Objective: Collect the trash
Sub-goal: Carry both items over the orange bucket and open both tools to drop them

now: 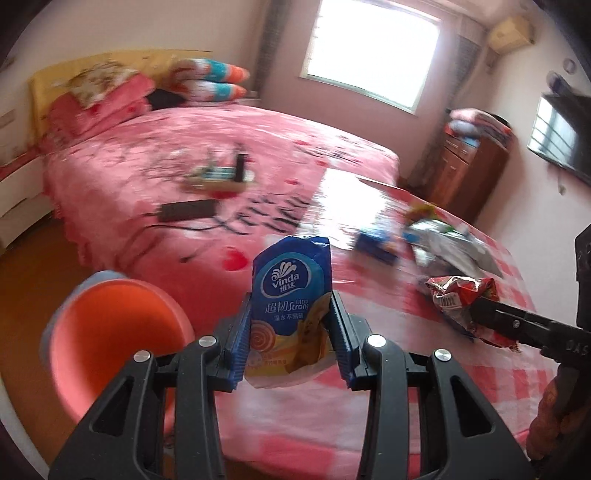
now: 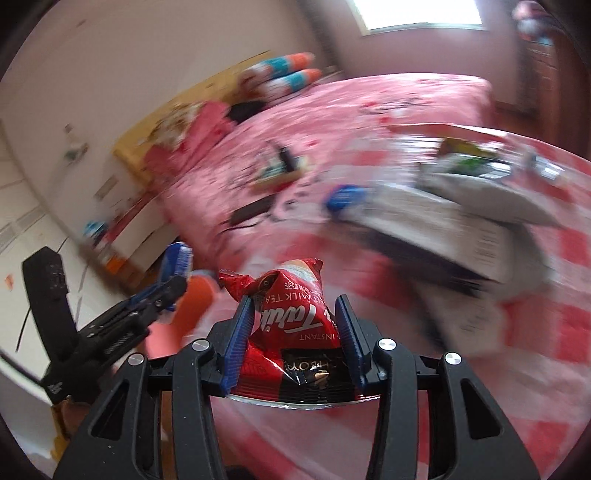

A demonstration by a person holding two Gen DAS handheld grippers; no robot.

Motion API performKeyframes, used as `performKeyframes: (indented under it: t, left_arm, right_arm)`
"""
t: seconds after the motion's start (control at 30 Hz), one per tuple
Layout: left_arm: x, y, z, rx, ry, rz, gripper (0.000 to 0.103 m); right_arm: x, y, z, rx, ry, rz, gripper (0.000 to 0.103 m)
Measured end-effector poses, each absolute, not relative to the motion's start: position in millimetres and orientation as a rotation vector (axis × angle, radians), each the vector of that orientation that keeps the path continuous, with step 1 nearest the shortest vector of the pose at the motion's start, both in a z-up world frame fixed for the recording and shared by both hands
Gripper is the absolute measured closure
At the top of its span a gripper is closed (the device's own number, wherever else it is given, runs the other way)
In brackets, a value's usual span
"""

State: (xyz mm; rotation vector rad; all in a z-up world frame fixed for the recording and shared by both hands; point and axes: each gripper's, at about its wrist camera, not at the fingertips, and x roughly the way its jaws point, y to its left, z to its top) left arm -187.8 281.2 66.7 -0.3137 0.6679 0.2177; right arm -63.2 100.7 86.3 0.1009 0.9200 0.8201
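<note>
Though blurred, litter behind tongs

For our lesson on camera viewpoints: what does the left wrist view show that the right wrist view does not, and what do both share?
Only the left wrist view shows the blue Vinda tissue wrapper clamped in the left hand-held gripper, plus the wall TV and air conditioner.

Only the right wrist view shows the "instant milk tea" lettering on the red packet in the right hand-held gripper.

Both show the pink bed, checked tablecloth, orange bin and remaining trash.
</note>
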Motion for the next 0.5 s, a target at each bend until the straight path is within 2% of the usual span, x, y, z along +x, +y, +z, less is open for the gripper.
performKeyframes:
  t: [0.23, 0.5]
  left_arm:
    - [-216.2, 365.2, 34.5, -0.402, 0.706, 0.413, 0.062]
    - [-232.6, 418.9, -8.2, -0.482, 0.767, 0.537, 0.058]
  right_arm:
    - [-75.6, 210.3, 81.7, -0.025, 0.938, 1.022, 0.056]
    - [-92.9, 307.2, 54.2, -0.130, 0.988, 1.159, 0.055]
